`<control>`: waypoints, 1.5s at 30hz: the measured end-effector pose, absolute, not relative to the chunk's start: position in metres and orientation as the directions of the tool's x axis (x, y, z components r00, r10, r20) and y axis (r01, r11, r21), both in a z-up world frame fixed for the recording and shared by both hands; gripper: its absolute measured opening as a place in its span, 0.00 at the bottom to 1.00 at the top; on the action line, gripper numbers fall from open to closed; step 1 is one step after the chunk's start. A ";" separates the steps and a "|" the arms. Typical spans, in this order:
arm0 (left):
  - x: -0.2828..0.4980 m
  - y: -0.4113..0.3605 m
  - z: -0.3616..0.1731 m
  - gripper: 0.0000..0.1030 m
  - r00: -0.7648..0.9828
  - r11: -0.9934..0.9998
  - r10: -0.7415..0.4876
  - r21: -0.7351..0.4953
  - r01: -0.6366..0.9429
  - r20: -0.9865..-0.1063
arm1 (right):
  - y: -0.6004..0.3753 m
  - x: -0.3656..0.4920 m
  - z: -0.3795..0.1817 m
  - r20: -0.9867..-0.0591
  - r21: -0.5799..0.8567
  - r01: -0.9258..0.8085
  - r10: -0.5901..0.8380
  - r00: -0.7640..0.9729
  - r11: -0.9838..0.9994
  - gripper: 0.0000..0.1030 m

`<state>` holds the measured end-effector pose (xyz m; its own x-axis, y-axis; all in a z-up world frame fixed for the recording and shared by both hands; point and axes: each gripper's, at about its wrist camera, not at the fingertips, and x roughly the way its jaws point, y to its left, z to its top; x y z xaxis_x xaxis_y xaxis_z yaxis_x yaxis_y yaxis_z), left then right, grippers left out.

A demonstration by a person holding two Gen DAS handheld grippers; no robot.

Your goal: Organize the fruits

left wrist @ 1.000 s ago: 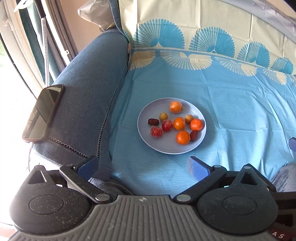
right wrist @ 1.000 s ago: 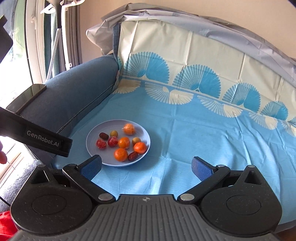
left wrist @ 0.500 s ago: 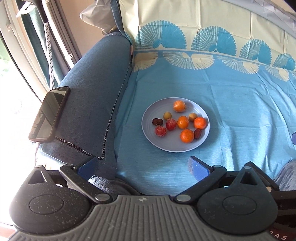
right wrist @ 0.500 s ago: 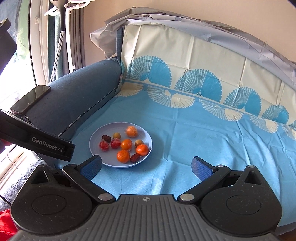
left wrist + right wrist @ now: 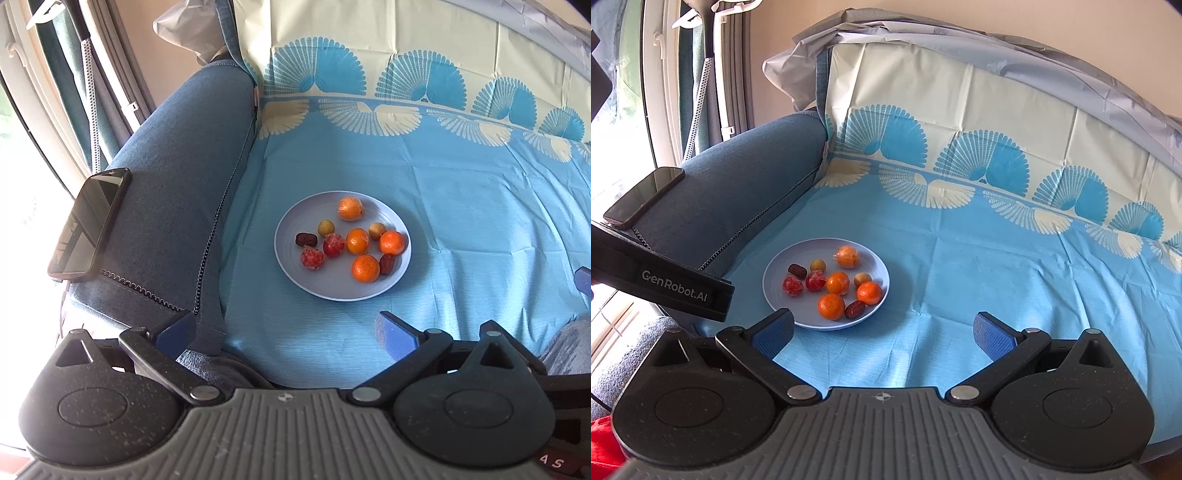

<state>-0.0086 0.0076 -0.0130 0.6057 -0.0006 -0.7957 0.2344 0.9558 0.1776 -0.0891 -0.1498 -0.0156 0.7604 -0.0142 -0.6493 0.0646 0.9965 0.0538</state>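
A pale blue plate [image 5: 332,291] lies on the blue cloth-covered sofa seat and also shows in the right wrist view [image 5: 775,295]. On it lie several fruits: oranges [image 5: 365,268], two red netted fruits [image 5: 312,258], two small yellow fruits [image 5: 326,228] and two dark dates [image 5: 306,240]. My left gripper [image 5: 284,332] is open and empty, hovering in front of the plate. My right gripper [image 5: 882,334] is open and empty, in front of the plate and to its right.
A black phone [image 5: 90,221] lies on the blue sofa armrest [image 5: 177,177] left of the plate. The patterned cloth [image 5: 979,236] covers the seat and backrest. A window and curtain [image 5: 683,74] stand at the far left. The left gripper's body [image 5: 665,284] crosses the right view's left side.
Both grippers have shifted slightly, so the plate sits a little further right in each view. The jaws stay open and the fruits have not moved.
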 end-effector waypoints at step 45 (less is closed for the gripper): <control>-0.012 0.003 -0.016 1.00 0.616 0.955 0.029 0.204 0.217 -0.788 | -0.151 -0.088 -0.021 -0.657 0.057 0.066 -0.012 0.754 0.996 0.99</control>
<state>-0.0123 0.0026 -0.0155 0.6156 0.0287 -0.7875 0.2170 0.9546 0.2043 -0.0881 -0.1507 -0.0212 0.7535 -0.0124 -0.6573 0.0661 0.9962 0.0570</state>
